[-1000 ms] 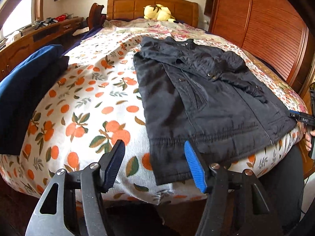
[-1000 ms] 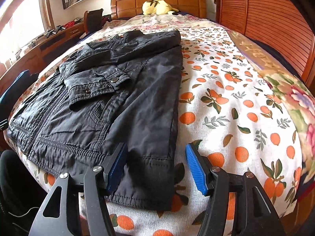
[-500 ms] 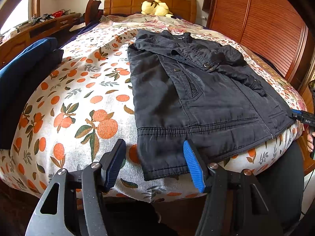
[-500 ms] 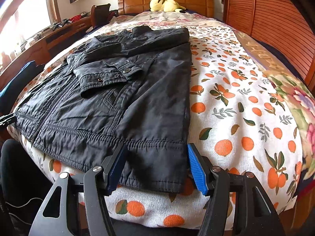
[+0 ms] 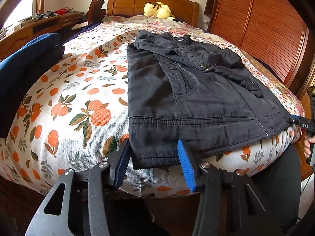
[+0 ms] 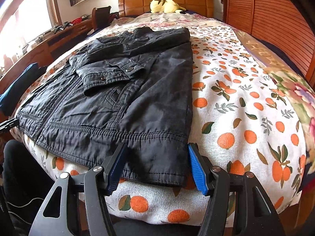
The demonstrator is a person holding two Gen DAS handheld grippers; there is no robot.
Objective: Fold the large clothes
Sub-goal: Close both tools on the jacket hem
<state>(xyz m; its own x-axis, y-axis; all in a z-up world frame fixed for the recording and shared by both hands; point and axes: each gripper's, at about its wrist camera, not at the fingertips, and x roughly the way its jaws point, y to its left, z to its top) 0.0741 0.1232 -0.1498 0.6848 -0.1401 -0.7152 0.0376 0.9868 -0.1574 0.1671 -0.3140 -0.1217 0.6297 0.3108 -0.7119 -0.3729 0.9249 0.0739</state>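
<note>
**Both grippers at the jacket's hem**

Black jacket (image 5: 196, 98) spread flat on the orange-print bedspread (image 5: 74, 98), sleeves folded across the chest, collar toward the wooden headboard (image 5: 137, 2), hem at the near edge of the bed. Left gripper (image 5: 153, 157) down at the hem's left corner, jaws just closing in, corner of the fabric sitting between the blue pads, pads not seen pressing on it. Right gripper (image 6: 155, 163) at the opposite corner of the hem, jaws standing apart, hem lying between them, not pinched. Yellow plush toy (image 6: 165, 5) up by the headboard. Blue folded garment (image 5: 25, 59) off at the bed's left side. Slatted wooden wardrobe (image 6: 271, 19) along the right.
</note>
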